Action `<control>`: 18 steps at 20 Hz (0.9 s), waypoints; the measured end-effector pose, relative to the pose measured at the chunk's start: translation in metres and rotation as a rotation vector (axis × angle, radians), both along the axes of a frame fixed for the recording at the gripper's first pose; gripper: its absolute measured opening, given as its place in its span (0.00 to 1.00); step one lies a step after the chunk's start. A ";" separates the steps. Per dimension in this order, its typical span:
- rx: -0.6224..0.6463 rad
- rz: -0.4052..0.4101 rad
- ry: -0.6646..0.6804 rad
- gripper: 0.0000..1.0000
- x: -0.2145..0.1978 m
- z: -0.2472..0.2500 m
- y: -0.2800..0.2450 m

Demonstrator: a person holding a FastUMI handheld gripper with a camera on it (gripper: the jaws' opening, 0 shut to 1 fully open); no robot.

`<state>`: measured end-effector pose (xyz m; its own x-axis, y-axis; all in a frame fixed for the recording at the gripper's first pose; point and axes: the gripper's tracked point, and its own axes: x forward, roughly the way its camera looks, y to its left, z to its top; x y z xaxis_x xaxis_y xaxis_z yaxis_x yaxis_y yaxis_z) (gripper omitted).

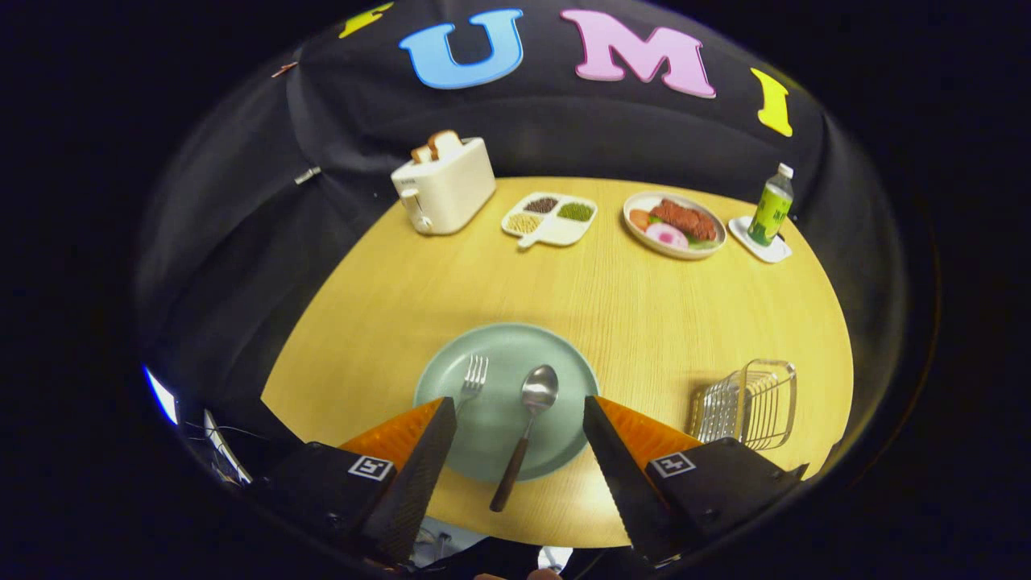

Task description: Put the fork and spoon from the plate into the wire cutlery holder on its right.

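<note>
Yellow-ish wood-grain round table (612,298) takes up most of the scene, so starting there and working down in size. Along the far edge sit a cream two-slot toaster with bread slices poking out (443,189), a white divided tray of beans and grains (550,218), a white plate of fake food (673,225) and a green drink bottle on a small white coaster (771,206). All of that is parked well away from the working area, probably just clutter to keep out of the way.

Closer in is the pale green round plate (503,399), sitting right ahead of the fingers. To its right, well apart from it, is the chrome wire cutlery holder (749,400), and it looks empty from here, so my guess is neither piece has been moved yet.

On the plate: the metal spoon with a dark brown handle (527,431) lies roughly centred, bowl pointing away, handle running back over the near rim onto the table. That overhanging handle looks like the easy place to pinch. The silver fork (474,380) lies just left of it, tines away, with its handle hidden behind the left finger.

The gripper (519,411) hovers with its fingers spread wide, holding nothing, straddling the plate so the spoon sits in the gap between them. I'd say the spoon gets grabbed first.
</note>
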<state>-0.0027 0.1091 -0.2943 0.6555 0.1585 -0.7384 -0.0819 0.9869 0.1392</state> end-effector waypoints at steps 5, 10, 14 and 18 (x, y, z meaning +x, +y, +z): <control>-0.070 0.035 0.136 0.96 -0.009 -0.047 0.007; -0.104 0.022 0.250 0.92 -0.019 -0.080 0.009; -0.096 0.041 0.321 0.75 -0.020 -0.096 0.015; -0.053 0.004 0.385 0.58 -0.017 -0.100 0.015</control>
<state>-0.0193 0.1242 -0.3947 0.3285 0.1156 -0.9374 -0.0374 0.9933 0.1094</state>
